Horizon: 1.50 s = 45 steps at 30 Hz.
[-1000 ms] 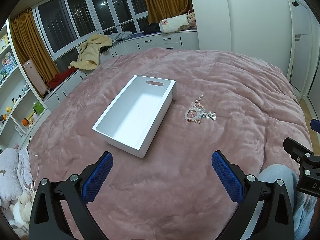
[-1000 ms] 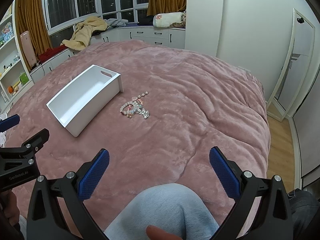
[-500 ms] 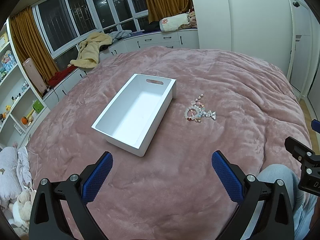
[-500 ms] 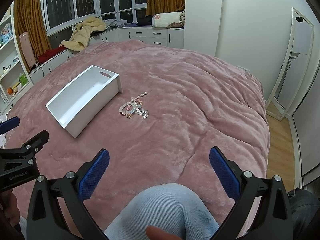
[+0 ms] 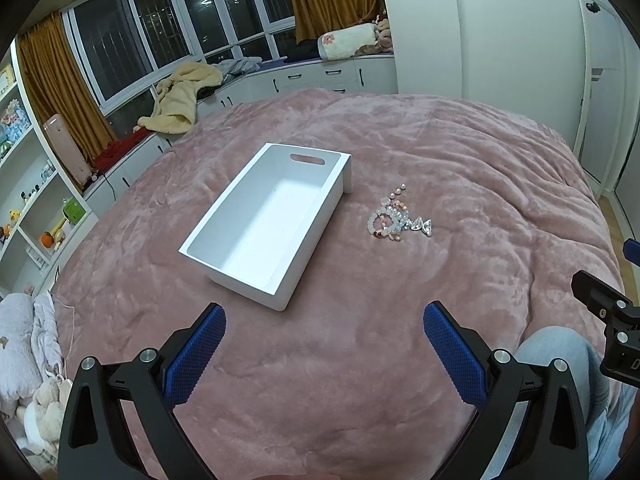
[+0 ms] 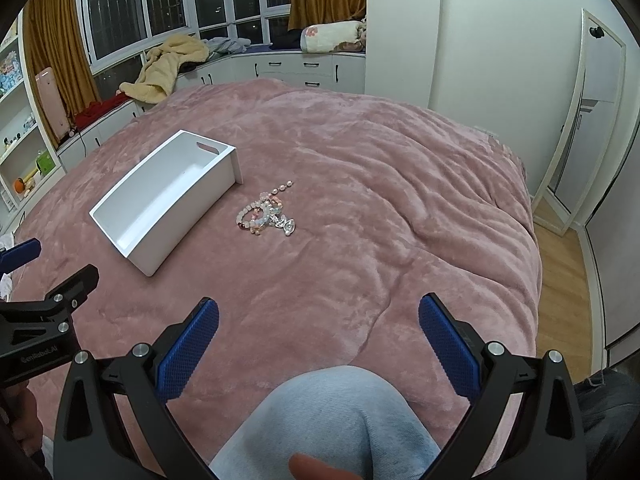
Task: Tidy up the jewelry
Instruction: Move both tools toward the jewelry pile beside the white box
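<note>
A small heap of beaded bracelets and a silver pendant, the jewelry (image 5: pixel 397 217), lies on the pink blanket just right of an empty white box (image 5: pixel 224 257) with a handle slot at its far end. Both also show in the right wrist view, the jewelry (image 6: pixel 267 216) right of the box (image 6: pixel 120 229). My left gripper (image 5: pixel 323 320) is open and empty, hovering above the blanket short of the box's near end. My right gripper (image 6: pixel 318 316) is open and empty, well short of the jewelry, above a knee in light jeans (image 6: pixel 332 420).
The pink blanket (image 6: pixel 400 200) covers a large bed. A window seat with cabinets, clothes (image 5: pixel 182 96) and a pillow runs behind it. Shelves (image 5: pixel 36 208) stand at left, a door (image 6: pixel 592 120) and wood floor at right.
Both views have crept slightly closer to the box and jewelry. Both grippers stay open and nothing on the bed has moved.
</note>
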### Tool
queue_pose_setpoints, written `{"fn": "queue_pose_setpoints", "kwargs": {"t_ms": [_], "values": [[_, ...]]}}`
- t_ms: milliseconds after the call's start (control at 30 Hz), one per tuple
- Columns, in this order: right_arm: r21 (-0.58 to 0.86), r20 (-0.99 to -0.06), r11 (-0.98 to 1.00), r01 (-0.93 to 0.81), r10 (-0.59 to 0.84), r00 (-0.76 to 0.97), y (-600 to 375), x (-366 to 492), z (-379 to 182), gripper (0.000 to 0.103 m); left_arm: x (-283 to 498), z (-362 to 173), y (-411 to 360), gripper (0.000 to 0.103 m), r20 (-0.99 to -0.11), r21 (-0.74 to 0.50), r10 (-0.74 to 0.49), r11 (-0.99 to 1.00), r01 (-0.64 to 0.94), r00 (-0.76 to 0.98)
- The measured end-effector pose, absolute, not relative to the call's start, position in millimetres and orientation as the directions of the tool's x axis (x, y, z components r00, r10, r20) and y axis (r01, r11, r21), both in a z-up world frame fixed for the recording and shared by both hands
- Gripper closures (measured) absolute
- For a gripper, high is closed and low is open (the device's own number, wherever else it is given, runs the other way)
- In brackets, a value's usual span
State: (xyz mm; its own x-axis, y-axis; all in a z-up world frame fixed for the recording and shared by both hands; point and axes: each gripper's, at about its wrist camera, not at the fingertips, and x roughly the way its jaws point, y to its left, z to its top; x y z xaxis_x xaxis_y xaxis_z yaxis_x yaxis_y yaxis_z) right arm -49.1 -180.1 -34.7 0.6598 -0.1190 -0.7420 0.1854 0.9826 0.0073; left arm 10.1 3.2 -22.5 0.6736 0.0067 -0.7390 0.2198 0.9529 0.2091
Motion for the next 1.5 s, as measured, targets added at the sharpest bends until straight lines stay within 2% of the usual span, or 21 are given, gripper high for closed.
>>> {"fn": "queue_pose_setpoints", "kwargs": {"t_ms": [433, 900, 1267, 1300, 1367, 1433, 1500], "values": [[0.018, -0.744, 0.997, 0.075, -0.036, 0.667, -195.3, -9.8, -54.0, 0.005, 49.0, -45.0, -21.5, 0.003, -0.748, 0.132, -0.113, 0.941, 0.313, 0.654], [-0.013, -0.792, 0.996, -0.091, 0.045, 0.608, -218.9, 79.0, -116.8, 0.005, 150.3, -98.9, -60.3, 0.003, -0.768, 0.065, -0.205, 0.918, 0.392, 0.607], [0.101, -0.799, 0.978, -0.185, 0.19, 0.571, -232.0, 148.6, -183.6, 0.011, 218.6, -168.4, -82.9, 0.004, -0.821, 0.05, -0.194, 0.913, 0.405, 0.538], [0.108, -0.8, 0.976, -0.189, 0.198, 0.566, -231.4, 154.0, -187.2, 0.012, 222.6, -173.5, -83.1, 0.006, -0.821, 0.052, -0.19, 0.914, 0.403, 0.538], [0.119, -0.807, 0.973, -0.196, 0.21, 0.553, -230.6, 165.2, -196.2, 0.02, 230.2, -180.6, -83.8, 0.006, -0.82, 0.049, -0.193, 0.914, 0.402, 0.539], [0.148, -0.809, 0.968, -0.201, 0.235, 0.538, -231.3, 177.1, -205.4, 0.022, 236.4, -186.8, -83.4, 0.009, -0.822, 0.039, -0.199, 0.915, 0.402, 0.533], [0.173, -0.804, 0.963, -0.205, 0.258, 0.536, -231.8, 184.4, -212.2, 0.024, 245.7, -196.5, -84.8, 0.023, -0.834, 0.018, -0.211, 0.913, 0.407, 0.51]]}}
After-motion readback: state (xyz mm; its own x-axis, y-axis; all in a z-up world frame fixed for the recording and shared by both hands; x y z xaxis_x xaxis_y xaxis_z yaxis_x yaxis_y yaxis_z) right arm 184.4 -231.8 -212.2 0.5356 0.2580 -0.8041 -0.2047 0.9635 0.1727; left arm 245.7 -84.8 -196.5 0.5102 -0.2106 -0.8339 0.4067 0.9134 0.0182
